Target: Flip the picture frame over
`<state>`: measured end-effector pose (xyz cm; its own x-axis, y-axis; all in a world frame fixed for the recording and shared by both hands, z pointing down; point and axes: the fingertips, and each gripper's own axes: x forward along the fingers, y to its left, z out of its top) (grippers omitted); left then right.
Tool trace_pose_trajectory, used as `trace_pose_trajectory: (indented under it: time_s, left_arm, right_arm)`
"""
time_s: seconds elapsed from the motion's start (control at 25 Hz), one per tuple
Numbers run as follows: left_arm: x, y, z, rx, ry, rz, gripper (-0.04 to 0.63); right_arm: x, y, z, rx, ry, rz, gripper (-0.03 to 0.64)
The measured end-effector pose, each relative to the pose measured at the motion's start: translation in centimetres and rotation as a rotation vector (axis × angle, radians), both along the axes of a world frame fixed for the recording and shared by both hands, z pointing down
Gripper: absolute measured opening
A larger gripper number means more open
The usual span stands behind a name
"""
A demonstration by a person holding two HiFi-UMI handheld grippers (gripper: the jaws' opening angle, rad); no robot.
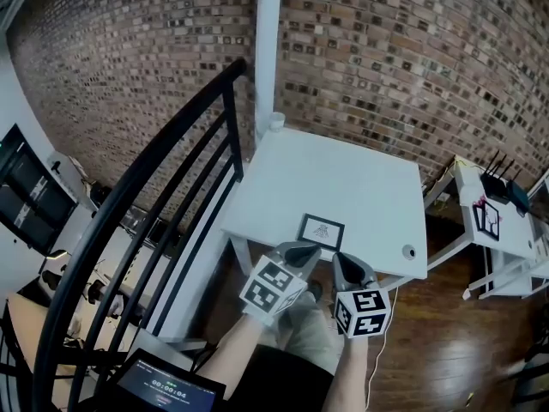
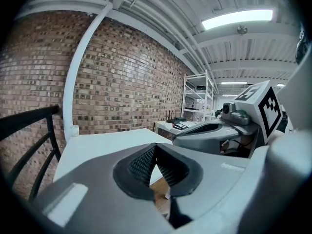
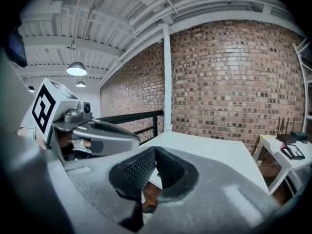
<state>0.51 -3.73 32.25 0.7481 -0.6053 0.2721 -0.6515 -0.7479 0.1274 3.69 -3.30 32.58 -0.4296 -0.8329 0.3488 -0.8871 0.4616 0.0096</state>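
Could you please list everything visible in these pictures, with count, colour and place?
table: 1, white, centre, by the brick wall
frame: 1, black-edged, flat near the table's front edge
railing: 1, black, left of the table
pipe: 1, white, upright at the table's far corner
side table: 1, white, far right
left gripper: 1, grey, shut, empty, just short of the frame
right gripper: 1, grey, shut, empty, beside the left

Head view: high up, steep look-down on white table by brick wall. Both gripper views: low, just off table's near edge, aimed across tabletop at wall. Shared everywhere: table, wall. Cross-visible: right gripper, left gripper.
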Motion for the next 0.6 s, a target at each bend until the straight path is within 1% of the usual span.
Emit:
trace_pose_trajectory:
  time_s: [0.4, 0.6]
  left_arm:
    - [-0.7, -0.4, 0.9, -0.030, 0.008, -0.013, 0.017]
    - [-1.0, -0.7, 2.3, -0.060, 0.005, -0.022, 0.017]
  right_arm:
    - [-0.6, -0.2, 1.0, -0.032, 0.007, -0.011, -0.008]
    - [-0.7, -0.4, 2.4, -0.062, 0.006, -0.017, -0.008]
